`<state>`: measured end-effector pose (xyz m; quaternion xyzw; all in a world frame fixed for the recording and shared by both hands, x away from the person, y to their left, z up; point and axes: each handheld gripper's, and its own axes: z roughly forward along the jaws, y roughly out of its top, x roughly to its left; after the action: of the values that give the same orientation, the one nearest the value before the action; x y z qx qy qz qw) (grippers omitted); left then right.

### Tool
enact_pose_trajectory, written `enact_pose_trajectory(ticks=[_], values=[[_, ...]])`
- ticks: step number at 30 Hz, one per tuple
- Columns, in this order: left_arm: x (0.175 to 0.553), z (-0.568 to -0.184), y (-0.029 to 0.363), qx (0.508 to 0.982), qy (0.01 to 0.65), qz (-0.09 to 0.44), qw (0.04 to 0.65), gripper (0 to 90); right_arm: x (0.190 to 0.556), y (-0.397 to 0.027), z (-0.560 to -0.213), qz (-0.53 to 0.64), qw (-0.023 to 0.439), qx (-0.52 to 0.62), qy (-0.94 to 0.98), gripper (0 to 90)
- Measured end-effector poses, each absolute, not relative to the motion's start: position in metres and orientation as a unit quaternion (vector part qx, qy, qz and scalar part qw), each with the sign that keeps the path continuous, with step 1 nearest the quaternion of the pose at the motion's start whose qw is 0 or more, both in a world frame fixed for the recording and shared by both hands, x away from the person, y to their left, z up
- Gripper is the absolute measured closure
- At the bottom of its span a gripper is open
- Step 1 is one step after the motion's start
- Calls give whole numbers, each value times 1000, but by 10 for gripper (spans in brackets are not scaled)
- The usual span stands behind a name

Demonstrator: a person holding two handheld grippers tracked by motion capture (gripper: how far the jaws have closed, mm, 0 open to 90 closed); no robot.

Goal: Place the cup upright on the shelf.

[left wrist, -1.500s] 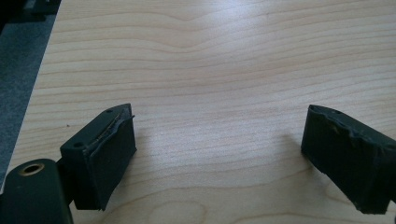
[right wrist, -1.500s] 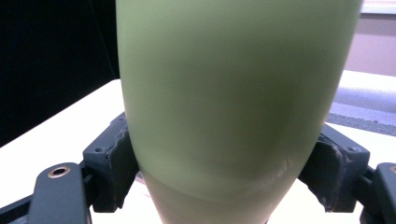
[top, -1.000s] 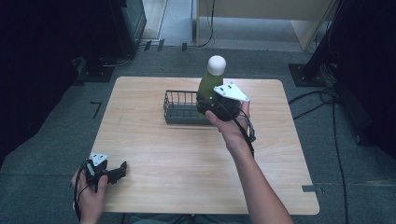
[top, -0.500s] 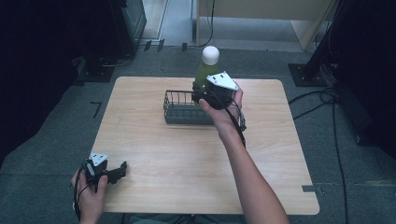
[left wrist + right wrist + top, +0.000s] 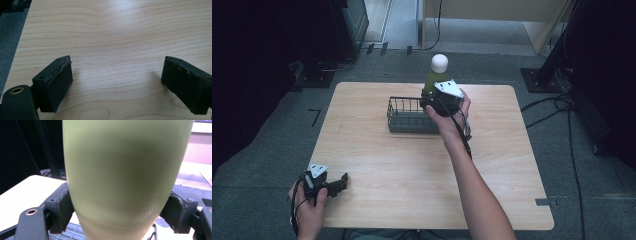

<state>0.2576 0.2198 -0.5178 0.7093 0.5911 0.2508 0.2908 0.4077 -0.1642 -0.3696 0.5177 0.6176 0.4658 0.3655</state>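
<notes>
A green bottle [image 5: 435, 76] with a round white cap stands upright in my right gripper [image 5: 432, 102], above the right end of a dark wire basket [image 5: 404, 116] at the table's back centre. In the right gripper view the bottle's pale green body [image 5: 125, 175] sits between both jaws, which press on its sides, with basket wire just below. My left gripper [image 5: 343, 181] rests open near the table's front left corner; in the left gripper view [image 5: 117, 82] its jaws stand wide apart over bare wood.
The light wooden table [image 5: 377, 165] has free room across its middle and front. Dark equipment and cables lie on the grey floor to the left, right and behind. A pale cabinet [image 5: 492, 10] stands beyond the back edge.
My right gripper has carried the bottle a little left and farther back, over the basket's right end. The left gripper has stayed put.
</notes>
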Motion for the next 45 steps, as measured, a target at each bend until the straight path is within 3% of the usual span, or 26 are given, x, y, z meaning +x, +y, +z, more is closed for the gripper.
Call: enact_pose_trajectory(ticks=[11, 33, 45], values=[[258, -518, 220, 710, 590, 251, 291, 105, 418, -169, -388, 450, 340, 541, 624, 206], [258, -518, 220, 710, 591, 250, 290, 105, 428, -165, -401, 458, 336, 518, 640, 196], [258, -518, 220, 709, 591, 251, 292, 105, 428, -178, -400, 478, 283, 524, 646, 146]])
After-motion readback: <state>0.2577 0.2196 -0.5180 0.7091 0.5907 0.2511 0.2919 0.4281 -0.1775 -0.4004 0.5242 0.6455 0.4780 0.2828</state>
